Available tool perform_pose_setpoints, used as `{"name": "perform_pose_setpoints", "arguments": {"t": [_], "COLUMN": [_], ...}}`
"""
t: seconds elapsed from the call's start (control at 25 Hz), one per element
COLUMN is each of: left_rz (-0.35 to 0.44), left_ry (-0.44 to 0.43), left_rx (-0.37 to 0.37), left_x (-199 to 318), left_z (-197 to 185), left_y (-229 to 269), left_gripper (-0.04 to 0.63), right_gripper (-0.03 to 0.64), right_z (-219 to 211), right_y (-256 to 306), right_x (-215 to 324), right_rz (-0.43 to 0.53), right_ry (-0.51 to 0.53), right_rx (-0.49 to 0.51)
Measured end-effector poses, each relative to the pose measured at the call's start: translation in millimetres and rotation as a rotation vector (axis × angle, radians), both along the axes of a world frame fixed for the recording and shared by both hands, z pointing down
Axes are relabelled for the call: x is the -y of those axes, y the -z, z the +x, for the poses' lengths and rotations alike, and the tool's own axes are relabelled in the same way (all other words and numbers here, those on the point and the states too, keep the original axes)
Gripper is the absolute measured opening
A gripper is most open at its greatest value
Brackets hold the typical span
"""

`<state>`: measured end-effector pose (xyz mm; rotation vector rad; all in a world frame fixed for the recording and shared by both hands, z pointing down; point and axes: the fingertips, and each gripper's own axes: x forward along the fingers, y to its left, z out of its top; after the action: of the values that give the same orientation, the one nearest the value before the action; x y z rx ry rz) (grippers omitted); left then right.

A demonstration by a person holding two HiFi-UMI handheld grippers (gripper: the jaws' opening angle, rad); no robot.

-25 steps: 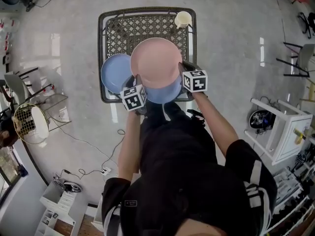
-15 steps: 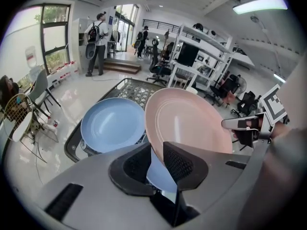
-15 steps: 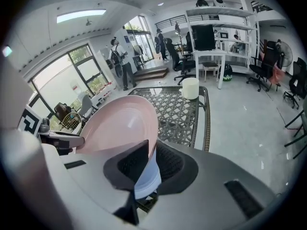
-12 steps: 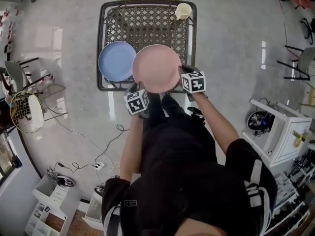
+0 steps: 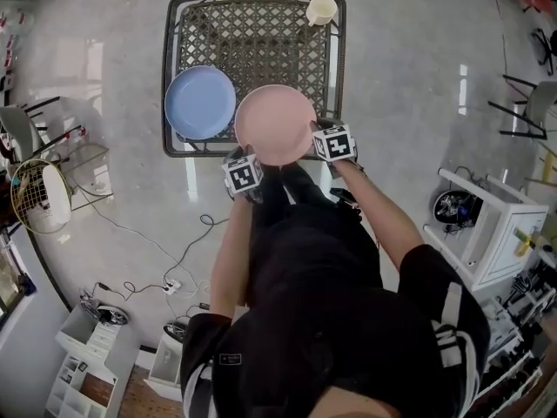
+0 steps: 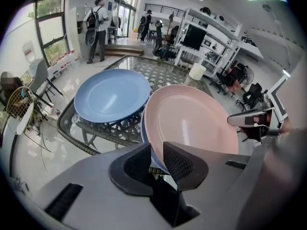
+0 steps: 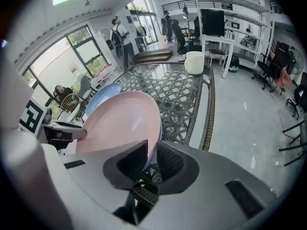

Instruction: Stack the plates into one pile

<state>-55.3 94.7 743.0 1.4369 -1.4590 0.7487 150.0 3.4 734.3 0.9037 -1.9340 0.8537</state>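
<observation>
Glass over a dark lattice forms the table (image 5: 178, 24), which sits a little higher in the head view than a second ago. The biggest change on it is the pink plate (image 5: 276, 124). Earlier it hung high over the table and covered part of the blue plate (image 5: 199, 103) on the left. Now it has come down and toward the person, looks smaller, and its near edge overhangs the table's near rim. The blue plate lies flat on the glass near the left rim, in the same spot as before, and the two rims lie just beside each other in the head view. Whether they touch I cannot tell. The pink plate rests nested in a second blue plate (image 6: 143, 128). A second ago that plate showed as a wide blue crescent at the near side. It now shows only as a thin blue edge under the pink rim in both gripper views. A cream cup (image 5: 321, 10) stands upright at the far right corner, well apart from the plates, and its inside is too small to read. The left gripper (image 6: 154, 147) pinches the near left rim of the nested pair. Its jaws have just been opening slightly, with the rim between them. The right gripper (image 7: 152, 150) pinches the near right rim, with both plate edges between its pads.
</observation>
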Motion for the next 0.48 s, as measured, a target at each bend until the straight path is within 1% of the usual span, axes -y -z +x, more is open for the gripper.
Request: {"name": "perform_pose_setpoints", "arguments": {"t": [0.12,0.28,0.48], "left_rz": [-0.027,-0.057,-0.062], "left_ry": [0.002,-0.005,-0.003], "left_rx": [-0.004,0.013,0.010], "left_x": [-1.0,-4.8,-5.2], "left_z": [-0.9,-1.8,-1.9], "left_y": [-10.8,-19.2,-27.8], "left_gripper": [0.087,0.090,0.091], "right_gripper": [0.048,0.049,0.054], "right_z": [-0.8,-2.5,-1.1], "right_y": [-6.3,-13.0,-17.3], "right_x": [-1.0,-3.6,-5.4], "right_rz": [-0.014,-0.037,-0.043], "right_ry": [0.010,0.017,0.029], "right_rx": [-0.008,-0.006,-0.028]}}
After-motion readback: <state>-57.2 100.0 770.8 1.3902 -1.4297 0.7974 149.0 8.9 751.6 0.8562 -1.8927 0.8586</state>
